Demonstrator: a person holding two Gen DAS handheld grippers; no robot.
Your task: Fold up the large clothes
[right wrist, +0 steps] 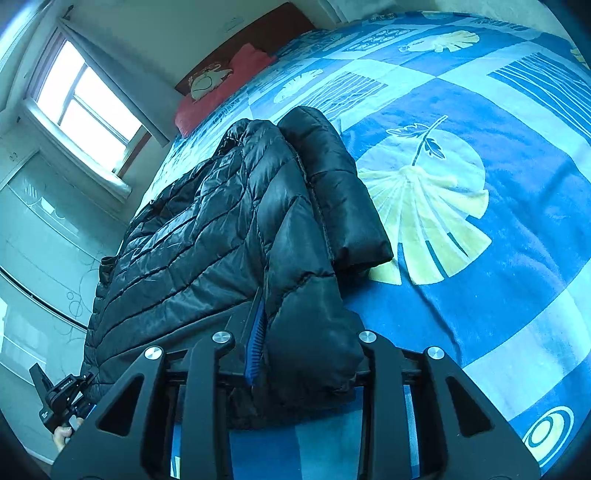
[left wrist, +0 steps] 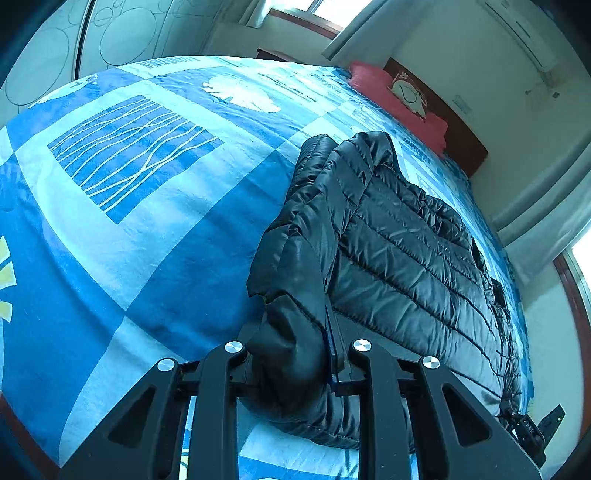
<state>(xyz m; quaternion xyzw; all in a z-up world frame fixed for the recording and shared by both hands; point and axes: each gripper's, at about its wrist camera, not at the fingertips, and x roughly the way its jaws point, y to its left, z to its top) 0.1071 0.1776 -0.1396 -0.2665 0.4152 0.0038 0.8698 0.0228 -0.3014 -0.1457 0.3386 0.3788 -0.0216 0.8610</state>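
1. Black quilted jacket [left wrist: 406,236] lies folded on the blue bedsheet [left wrist: 147,221]; left gripper [left wrist: 295,354] pinches its hem.
2. Right gripper [right wrist: 306,354] pinches jacket padding; at seven o'clock, only this view shows a hand [right wrist: 64,435].

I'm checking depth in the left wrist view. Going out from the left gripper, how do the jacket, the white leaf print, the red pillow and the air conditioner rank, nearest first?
1. Jacket: between the left gripper's fingers, spreading right.
2. White leaf print: on the bedspread, far side, left of centre.
3. Red pillow: at the headboard, upper right.
4. Air conditioner: high on the wall, top right.
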